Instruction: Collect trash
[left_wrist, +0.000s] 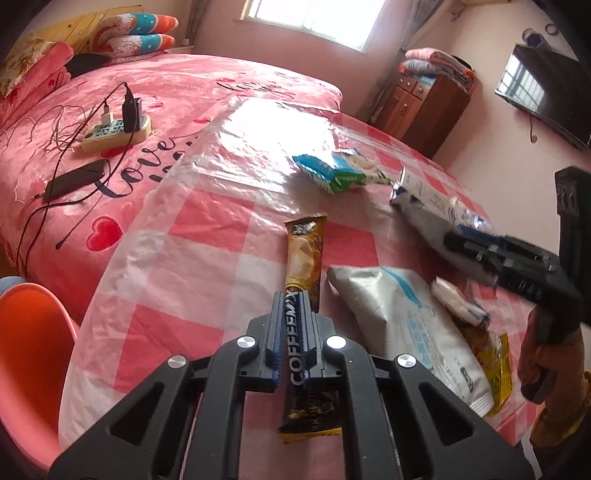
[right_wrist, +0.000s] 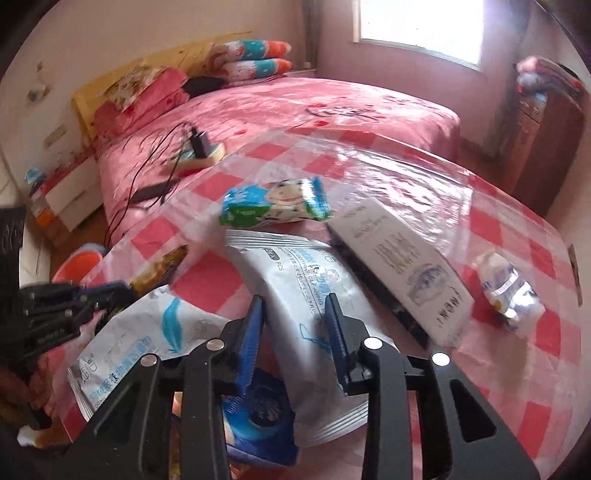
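My left gripper (left_wrist: 293, 295) is shut on a gold and brown coffee stick packet (left_wrist: 304, 251), which runs lengthwise between the pads above the checked table. In the right wrist view that gripper (right_wrist: 122, 288) sits at the left edge with the stick (right_wrist: 159, 269) poking out. My right gripper (right_wrist: 295, 317) is closed on a silver wipes pouch (right_wrist: 295, 280), pinching it across its middle; from the left wrist view it (left_wrist: 458, 243) holds the pouch (left_wrist: 424, 221) at the table's right side. A hand (left_wrist: 546, 350) grips its handle.
On the pink-checked, plastic-covered table (left_wrist: 207, 229) lie a blue-green wipes pack (right_wrist: 275, 201), a white box (right_wrist: 402, 269), a white pouch with a blue feather (left_wrist: 402, 314), a crumpled wrapper (right_wrist: 508, 291) and a yellow packet (left_wrist: 498, 369). A bed with a power strip (left_wrist: 118, 129) stands behind, an orange chair (left_wrist: 29, 332) at left.
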